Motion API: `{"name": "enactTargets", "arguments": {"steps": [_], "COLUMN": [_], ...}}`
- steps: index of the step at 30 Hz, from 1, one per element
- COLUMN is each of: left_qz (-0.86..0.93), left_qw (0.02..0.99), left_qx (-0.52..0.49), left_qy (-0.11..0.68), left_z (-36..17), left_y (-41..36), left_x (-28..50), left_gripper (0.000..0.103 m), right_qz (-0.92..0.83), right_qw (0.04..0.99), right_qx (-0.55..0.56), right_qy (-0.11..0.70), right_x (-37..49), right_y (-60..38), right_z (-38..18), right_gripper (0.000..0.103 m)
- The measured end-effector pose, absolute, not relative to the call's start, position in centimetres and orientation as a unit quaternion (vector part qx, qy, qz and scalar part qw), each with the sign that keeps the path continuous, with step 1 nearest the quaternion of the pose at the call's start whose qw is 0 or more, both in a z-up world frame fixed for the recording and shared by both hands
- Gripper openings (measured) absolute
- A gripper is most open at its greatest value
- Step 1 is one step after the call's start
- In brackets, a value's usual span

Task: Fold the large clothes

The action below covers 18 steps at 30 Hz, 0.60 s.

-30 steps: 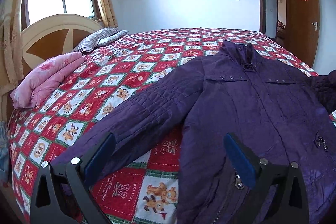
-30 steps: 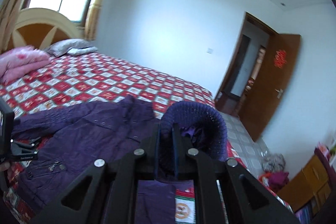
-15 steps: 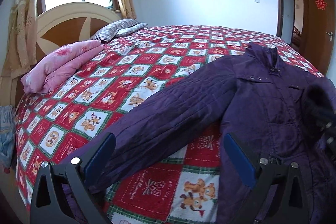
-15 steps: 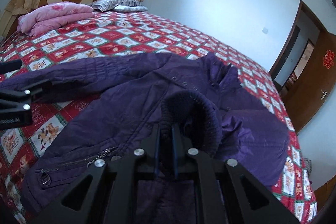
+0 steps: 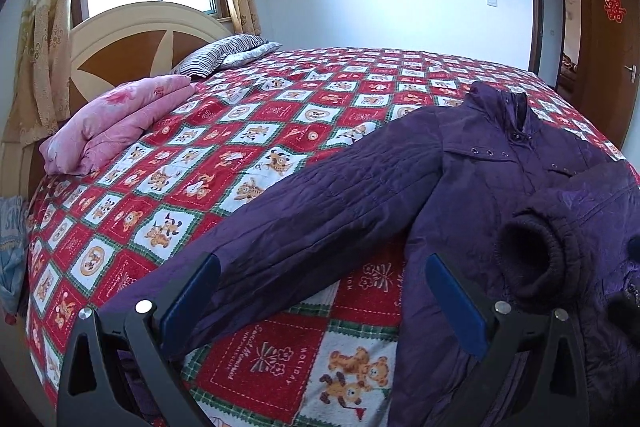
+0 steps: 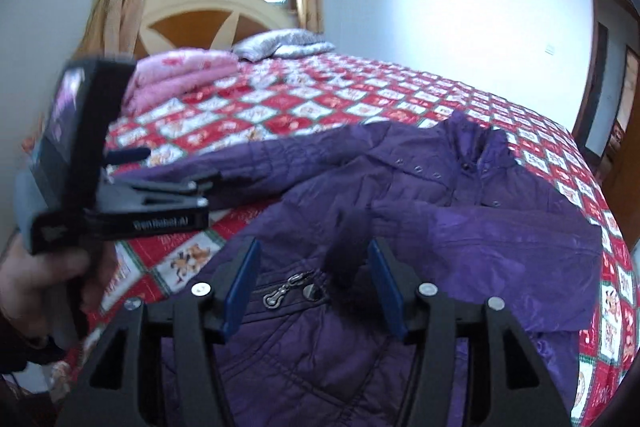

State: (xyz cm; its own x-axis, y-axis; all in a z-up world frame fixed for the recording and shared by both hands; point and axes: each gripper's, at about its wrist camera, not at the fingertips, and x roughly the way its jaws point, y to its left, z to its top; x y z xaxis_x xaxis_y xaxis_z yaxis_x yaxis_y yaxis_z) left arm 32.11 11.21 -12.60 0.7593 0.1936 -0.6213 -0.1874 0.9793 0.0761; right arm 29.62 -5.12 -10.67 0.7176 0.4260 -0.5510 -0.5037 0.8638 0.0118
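The right tongs are opening, the dark cuff loose between them. The left tongs gape over the purple coat's other sleeve on the bed.

Purple jacket lies spread on the bed. Right gripper over the jacket's front, jaws opening, dark knit cuff between them beside the right finger. Left gripper hand-held, left of the jacket.
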Motion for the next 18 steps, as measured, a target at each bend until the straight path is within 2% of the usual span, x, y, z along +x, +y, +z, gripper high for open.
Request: {"name": "enactTargets", "arguments": {"steps": [5, 9, 14, 18], "left_qz": [0.081, 0.064, 0.054, 0.053], "left_qw": [0.939, 0.944, 0.947, 0.944], "left_qx": [0.009, 0.021, 0.035, 0.044], "left_qy": [0.335, 0.323, 0.316, 0.323], "left_z": [-12.2, -11.3, -10.9, -11.4], "left_y": [9.1, 6.8, 4.1, 2.5], "left_x": [32.5, 32.7, 33.9, 35.2], "left_gripper": [0.102, 0.102, 0.102, 0.102], "right_qz": [0.120, 0.038, 0.088, 0.081], "right_qw": [0.950, 0.939, 0.903, 0.902], "right_qx": [-0.035, -0.023, -0.040, -0.103], "right_qy": [0.286, 0.340, 0.418, 0.411], "right_x": [33.6, 39.1, 42.4, 42.4], "right_y": [-10.0, -12.4, -8.9, -5.3], "right_z": [-10.1, -12.7, -18.1, -19.9], "right_gripper": [0.058, 0.058, 0.059, 0.057]}}
